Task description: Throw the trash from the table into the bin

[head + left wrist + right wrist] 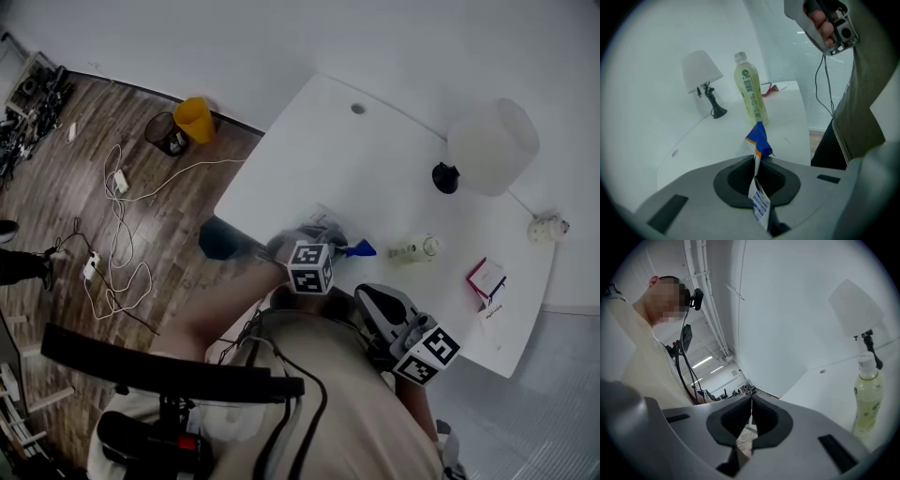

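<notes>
Wrapper [758,138], blue and white, is hanging pinched in the left gripper's [755,164] jaws near the bottle [750,91], likely for throwing away; the right gripper's [751,405] jaws are idling clenched, empty.

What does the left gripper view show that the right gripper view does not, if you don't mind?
Only the left gripper view: a blue-and-white wrapper pinched in the shut jaws of the left gripper.
Only the right gripper view: the right gripper shut on nothing, the person leaning over, and ceiling lights beyond.
Both: the bottle, the lamp and the white table.
</notes>
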Motion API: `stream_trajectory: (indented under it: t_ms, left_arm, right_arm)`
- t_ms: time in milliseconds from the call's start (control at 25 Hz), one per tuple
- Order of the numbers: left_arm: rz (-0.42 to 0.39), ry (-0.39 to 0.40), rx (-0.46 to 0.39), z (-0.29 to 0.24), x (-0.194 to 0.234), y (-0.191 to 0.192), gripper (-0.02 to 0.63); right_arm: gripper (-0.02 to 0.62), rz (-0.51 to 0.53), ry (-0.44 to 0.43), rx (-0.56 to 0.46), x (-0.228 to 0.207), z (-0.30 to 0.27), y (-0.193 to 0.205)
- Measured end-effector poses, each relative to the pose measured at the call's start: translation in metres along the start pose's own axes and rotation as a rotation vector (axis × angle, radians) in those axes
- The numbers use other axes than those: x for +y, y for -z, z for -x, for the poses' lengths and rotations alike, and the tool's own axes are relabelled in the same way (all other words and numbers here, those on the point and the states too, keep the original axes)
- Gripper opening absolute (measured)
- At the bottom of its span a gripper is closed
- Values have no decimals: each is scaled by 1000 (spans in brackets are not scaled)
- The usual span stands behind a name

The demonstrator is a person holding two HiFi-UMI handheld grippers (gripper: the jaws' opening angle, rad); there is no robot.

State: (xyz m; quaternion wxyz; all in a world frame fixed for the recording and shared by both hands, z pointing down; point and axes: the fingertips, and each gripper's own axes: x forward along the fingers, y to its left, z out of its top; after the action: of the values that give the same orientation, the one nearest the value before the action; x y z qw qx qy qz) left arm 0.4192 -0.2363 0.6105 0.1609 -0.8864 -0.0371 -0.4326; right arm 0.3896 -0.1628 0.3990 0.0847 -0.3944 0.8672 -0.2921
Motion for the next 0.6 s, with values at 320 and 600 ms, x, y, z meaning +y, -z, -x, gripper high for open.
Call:
stream_trajectory:
  t_ms: [320,600]
  left_arm:
    - [185,-126,-223,79,26,-19,17]
    - [303,-199,-339,127,33,-7,18]
  right_arm:
    - [14,22,31,17,27,-22,-2]
    - [14,54,5,31,45,-40,8]
